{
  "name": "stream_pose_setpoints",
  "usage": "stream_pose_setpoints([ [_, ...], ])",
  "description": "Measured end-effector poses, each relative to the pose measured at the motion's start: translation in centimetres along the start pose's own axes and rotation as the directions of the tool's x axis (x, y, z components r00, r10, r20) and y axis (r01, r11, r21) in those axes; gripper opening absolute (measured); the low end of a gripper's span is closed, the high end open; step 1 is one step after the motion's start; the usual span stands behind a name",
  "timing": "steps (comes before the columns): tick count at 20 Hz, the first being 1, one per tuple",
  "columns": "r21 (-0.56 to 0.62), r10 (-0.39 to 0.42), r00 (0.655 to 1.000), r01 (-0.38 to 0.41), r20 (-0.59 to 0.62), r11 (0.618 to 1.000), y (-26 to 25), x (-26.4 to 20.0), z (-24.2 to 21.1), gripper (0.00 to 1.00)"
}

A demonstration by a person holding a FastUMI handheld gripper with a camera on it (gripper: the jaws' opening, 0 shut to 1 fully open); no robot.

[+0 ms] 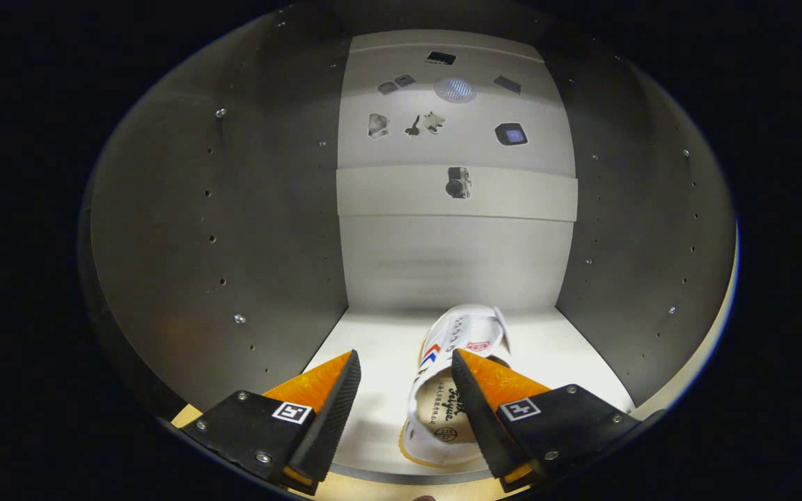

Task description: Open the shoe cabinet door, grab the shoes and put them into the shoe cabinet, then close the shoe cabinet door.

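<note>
I am looking into the shoe cabinet (234, 209). My gripper (405, 362) has its fingers wide apart, and they hold nothing. A white shoe (451, 379) sits on the cabinet's pale floor, inside, with its toe pointing to the back wall (453, 257). The shoe has red and blue stripes on its side. It lies between my fingers, closer to the right finger (474, 407), whose tip overlaps its right side. I cannot tell if that finger touches it. The left finger (335, 407) is apart from the shoe. Grey side walls with small holes stand on both sides.
</note>
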State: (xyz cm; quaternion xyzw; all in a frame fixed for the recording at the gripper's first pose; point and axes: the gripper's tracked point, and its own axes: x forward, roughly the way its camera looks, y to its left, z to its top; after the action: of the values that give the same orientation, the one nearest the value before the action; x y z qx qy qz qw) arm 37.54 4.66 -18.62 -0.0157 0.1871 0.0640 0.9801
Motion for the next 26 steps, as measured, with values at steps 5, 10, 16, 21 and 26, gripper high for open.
stream_pose_setpoints([
  [5,0.008,-0.02,0.998,0.02,0.061,1.0,-0.4,-2.0,2.2,0.83],
  [10,0.016,-0.042,0.991,0.041,0.123,0.999,-0.7,-5.6,4.8,0.83],
  [16,0.022,-0.067,0.979,0.064,0.195,0.998,-0.5,-13.1,7.3,0.83],
  [21,0.012,-0.085,0.97,0.084,0.228,0.996,0.2,-20.6,7.4,0.83],
  [26,0.017,-0.12,0.955,0.12,0.27,0.993,0.7,-29.2,6.8,0.83],
])
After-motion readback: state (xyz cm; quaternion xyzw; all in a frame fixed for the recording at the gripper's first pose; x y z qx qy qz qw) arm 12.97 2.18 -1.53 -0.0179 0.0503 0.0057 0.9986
